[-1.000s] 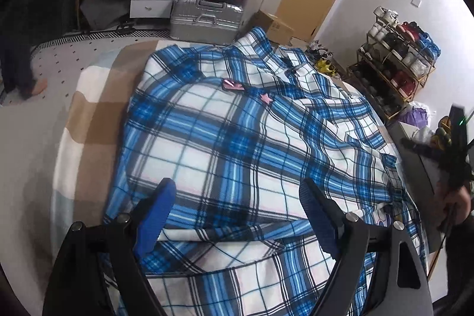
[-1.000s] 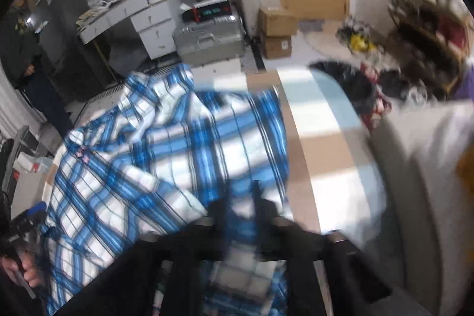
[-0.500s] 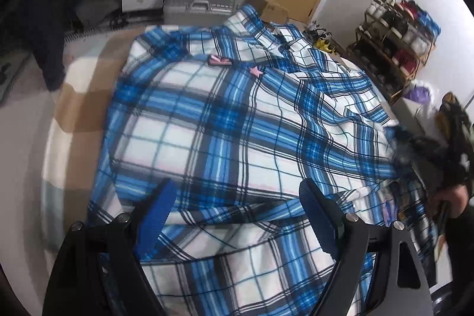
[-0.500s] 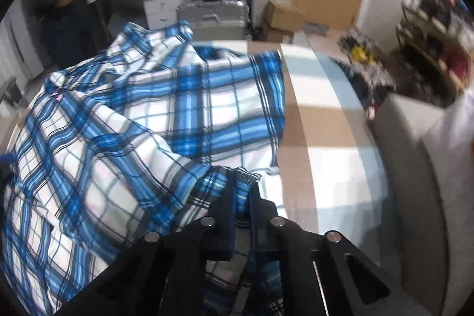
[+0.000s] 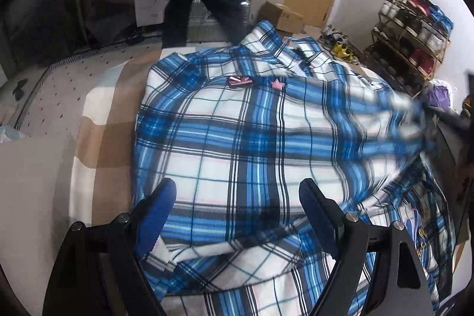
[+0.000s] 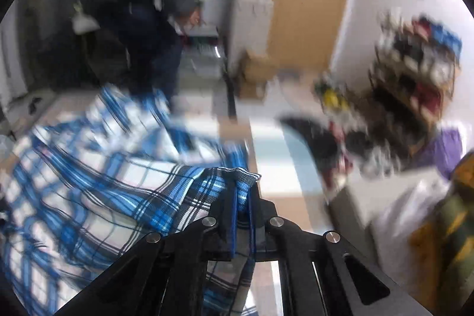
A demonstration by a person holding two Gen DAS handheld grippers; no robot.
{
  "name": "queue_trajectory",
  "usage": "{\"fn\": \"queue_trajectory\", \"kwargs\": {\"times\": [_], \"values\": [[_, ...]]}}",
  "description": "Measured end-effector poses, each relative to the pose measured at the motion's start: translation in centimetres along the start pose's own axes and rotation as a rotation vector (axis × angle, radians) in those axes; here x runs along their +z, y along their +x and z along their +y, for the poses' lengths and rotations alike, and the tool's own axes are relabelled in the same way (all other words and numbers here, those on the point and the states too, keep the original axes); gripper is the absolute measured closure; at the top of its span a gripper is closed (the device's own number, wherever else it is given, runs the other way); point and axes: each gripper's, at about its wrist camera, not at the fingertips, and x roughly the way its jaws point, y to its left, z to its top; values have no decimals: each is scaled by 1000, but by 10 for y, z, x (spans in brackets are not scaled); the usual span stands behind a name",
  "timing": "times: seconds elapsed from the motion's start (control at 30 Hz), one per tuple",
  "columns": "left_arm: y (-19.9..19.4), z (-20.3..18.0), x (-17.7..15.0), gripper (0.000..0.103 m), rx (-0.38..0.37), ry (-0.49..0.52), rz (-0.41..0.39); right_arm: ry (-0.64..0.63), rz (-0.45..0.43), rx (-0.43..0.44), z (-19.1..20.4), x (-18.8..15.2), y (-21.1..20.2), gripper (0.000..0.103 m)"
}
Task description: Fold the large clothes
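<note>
Now the right gripper (image 6: 241,199) is pinching the blue-and-white plaid cotton shirt's (image 5: 243,144) edge; the spread left gripper (image 5: 237,209) is hovering, needing its own grip next.

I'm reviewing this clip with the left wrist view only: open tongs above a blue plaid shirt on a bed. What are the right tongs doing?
Observer: The right tongs are shut on a bunched edge of the plaid shirt.
Operator: Is the cloth deep in the grip?
Observer: Yes. A small tip of fabric pokes out past the pads, and more of it trails back between them toward the camera.
Operator: What lies beyond that grip?
Observer: Bare striped bed cover, then a dark heap too blurred to name.
</note>
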Motion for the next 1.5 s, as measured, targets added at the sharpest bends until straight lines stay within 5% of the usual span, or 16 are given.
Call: {"fn": "queue_trajectory", "kwargs": {"times": [0.1,0.23,0.4,0.6,0.67,0.8,0.87,0.93,1.03,1.1,1.27,1.4,1.5], "values": [[10,-1,2,21,7,-11,24,-62,127,-7,8,-18,30,91],[10,-8,7,21,-19,6,3,18,1,11,1,-20,-10,74],[42,-9,6,21,-46,17,107,67,-180,212,25,-17,-66,38],[46,-24,-2,20,62,145,105,119,-167,461,66,-49,-63,37],[32,-25,7,20,-1,129,111,138,-154,512,72,-58,-53,36],[-3,-34,38,19,-42,122,-42,251,-131,704,62,-80,-36,36],[1,-34,52,19,-59,102,-50,330,-213,759,42,-85,-45,32],[20,-29,57,19,-92,76,11,385,-248,741,30,-90,-50,11],[56,-29,52,19,-157,22,137,417,-227,802,23,-91,-48,9],[66,-32,44,20,-114,15,163,417,-218,810,23,-91,-48,9],[59,-51,45,19,-35,90,180,407,-221,816,24,-93,-52,9],[23,-80,61,19,-116,140,79,448,-219,767,21,-90,-39,9],[30,-103,59,19,-100,199,108,508,-240,714,9,-95,-41,9]]}}
